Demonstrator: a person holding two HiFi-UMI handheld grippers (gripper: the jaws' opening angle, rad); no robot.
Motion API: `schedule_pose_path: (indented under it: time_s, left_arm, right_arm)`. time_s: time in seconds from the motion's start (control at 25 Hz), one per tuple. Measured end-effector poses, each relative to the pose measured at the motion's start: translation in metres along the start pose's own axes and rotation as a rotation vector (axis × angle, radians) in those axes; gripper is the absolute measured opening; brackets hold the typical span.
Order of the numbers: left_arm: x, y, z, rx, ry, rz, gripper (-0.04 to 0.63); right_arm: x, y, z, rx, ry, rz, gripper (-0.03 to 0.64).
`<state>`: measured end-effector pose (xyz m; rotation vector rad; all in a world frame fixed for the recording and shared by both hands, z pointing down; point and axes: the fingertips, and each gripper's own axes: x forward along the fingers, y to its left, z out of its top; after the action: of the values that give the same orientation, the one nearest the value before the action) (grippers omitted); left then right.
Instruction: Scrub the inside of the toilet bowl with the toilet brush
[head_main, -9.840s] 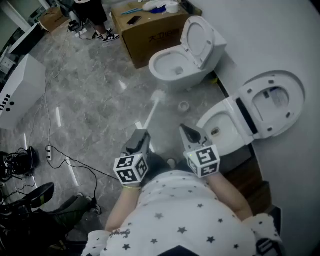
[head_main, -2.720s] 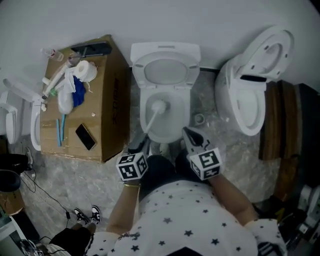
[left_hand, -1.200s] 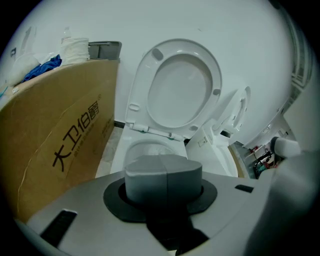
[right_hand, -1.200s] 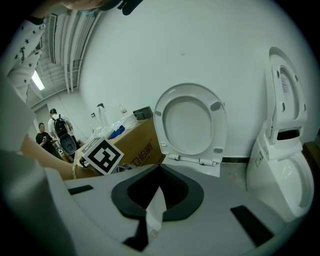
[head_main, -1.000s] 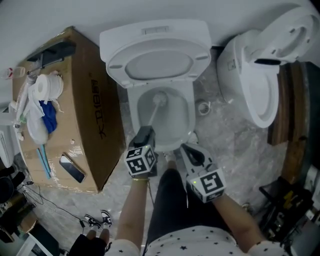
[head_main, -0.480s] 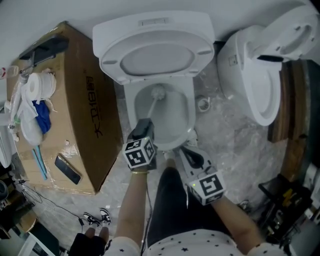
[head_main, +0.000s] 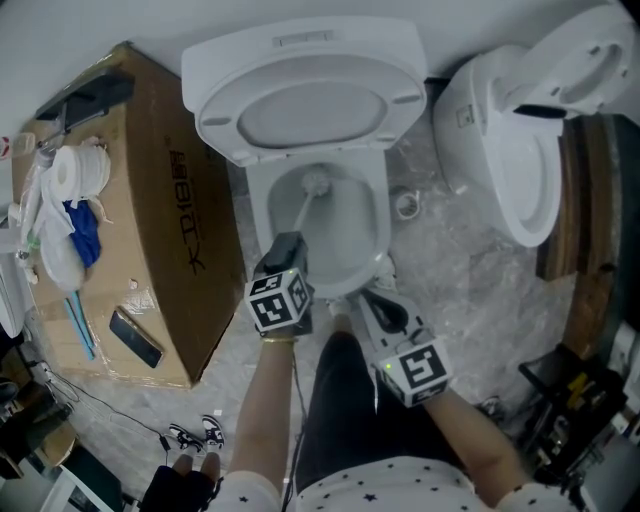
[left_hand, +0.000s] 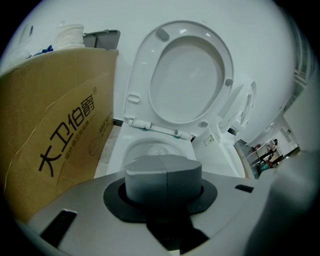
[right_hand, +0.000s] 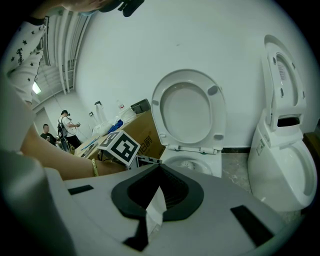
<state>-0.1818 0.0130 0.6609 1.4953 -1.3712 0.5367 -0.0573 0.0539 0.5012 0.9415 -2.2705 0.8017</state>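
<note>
A white toilet stands with its lid (head_main: 310, 110) raised and its bowl (head_main: 350, 235) open below me. The toilet brush has its white head (head_main: 315, 183) down inside the bowl, against the back wall, and its thin handle (head_main: 298, 222) slants back to my left gripper (head_main: 290, 245). That gripper is shut on the handle, whose grey end (left_hand: 162, 172) fills the left gripper view, with the bowl (left_hand: 150, 149) beyond it. My right gripper (head_main: 372, 297) hovers at the bowl's front rim, to the right, shut with nothing held; its dark jaws (right_hand: 159, 192) meet in its own view.
A cardboard box (head_main: 190, 200) stands close on the toilet's left, carrying a phone (head_main: 137, 337) and cloths (head_main: 75, 190). A second toilet (head_main: 510, 150) is on the right, beside wooden boards (head_main: 585, 190). A small round part (head_main: 405, 207) lies on the marble floor between them.
Ten seconds ago I carried the brush over the floor. Since a second ago the brush head has edged slightly toward the bowl's back; both grippers stay shut.
</note>
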Motion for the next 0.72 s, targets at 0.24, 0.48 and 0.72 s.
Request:
schedule_pose_path:
  time_s: [0.24,0.48,0.72]
  left_arm:
    - [-0.005,0.010,0.002,-0.007,-0.008,0.018,0.147]
    - [-0.013,0.020,0.004,-0.015,-0.017,0.032,0.147]
    - [-0.020,0.031,0.002,-0.039,-0.021,0.048,0.147]
  right_arm:
    - [0.000,0.001,0.003,-0.008,-0.008,0.005,0.006]
    - [0.000,0.006,0.004,-0.023,-0.006,0.010,0.006]
    - [0.002,0.012,0.008,-0.030,-0.014,0.019,0.006]
